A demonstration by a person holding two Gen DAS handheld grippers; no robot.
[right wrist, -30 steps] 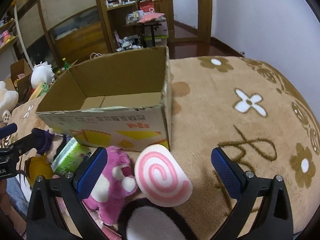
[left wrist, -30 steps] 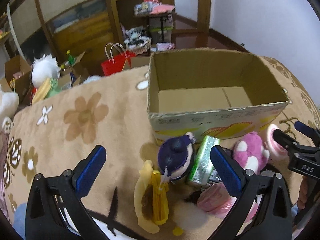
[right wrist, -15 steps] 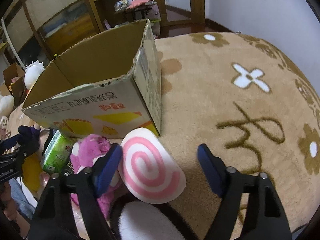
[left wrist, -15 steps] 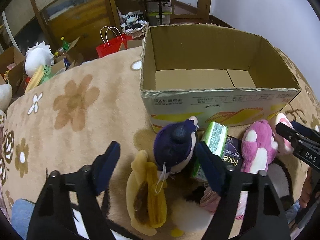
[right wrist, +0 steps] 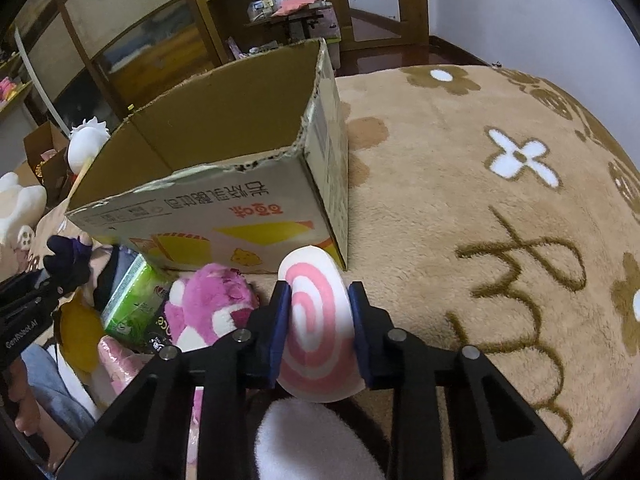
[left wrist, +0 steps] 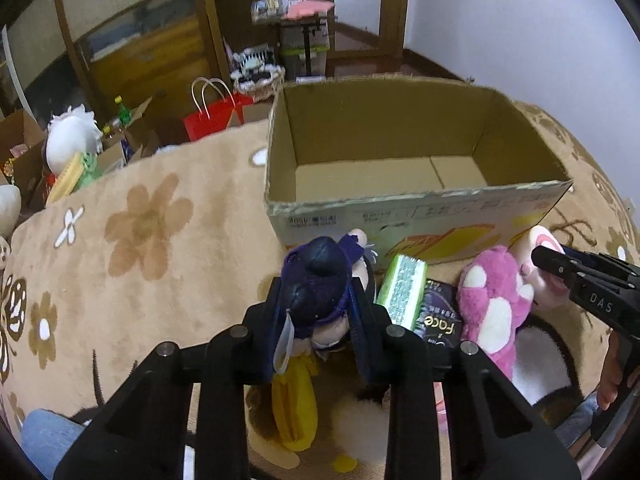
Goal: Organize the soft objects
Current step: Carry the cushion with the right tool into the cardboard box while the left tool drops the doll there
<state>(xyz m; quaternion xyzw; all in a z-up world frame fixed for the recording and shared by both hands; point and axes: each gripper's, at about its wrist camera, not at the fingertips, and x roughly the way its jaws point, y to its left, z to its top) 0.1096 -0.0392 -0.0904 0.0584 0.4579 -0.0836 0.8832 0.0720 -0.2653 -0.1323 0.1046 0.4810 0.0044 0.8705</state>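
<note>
An open empty cardboard box (left wrist: 416, 210) (right wrist: 224, 196) stands on the flowered beige blanket. My left gripper (left wrist: 318, 304) is shut on a dark purple-haired plush doll (left wrist: 316, 280) in front of the box. My right gripper (right wrist: 318, 316) is shut on a pink-and-white swirl plush (right wrist: 316, 320) near the box's right front corner; it also shows in the left wrist view (left wrist: 538, 268). A pink bear plush (left wrist: 492, 304) (right wrist: 212, 308), a green tissue pack (left wrist: 402, 292) (right wrist: 132, 304) and a yellow plush (left wrist: 292, 404) lie between them.
A dark "Face" packet (left wrist: 438, 316) and a pink wrapped pack (right wrist: 116, 360) lie among the toys. A white furry object (right wrist: 312, 440) sits below my right gripper. Beyond the blanket are a red bag (left wrist: 212, 118), boxes, a white plush (left wrist: 72, 140) and wooden shelves.
Both grippers moved forward and closed: the left onto the purple-haired doll, the right onto the swirl plush. Both were open a second ago.
</note>
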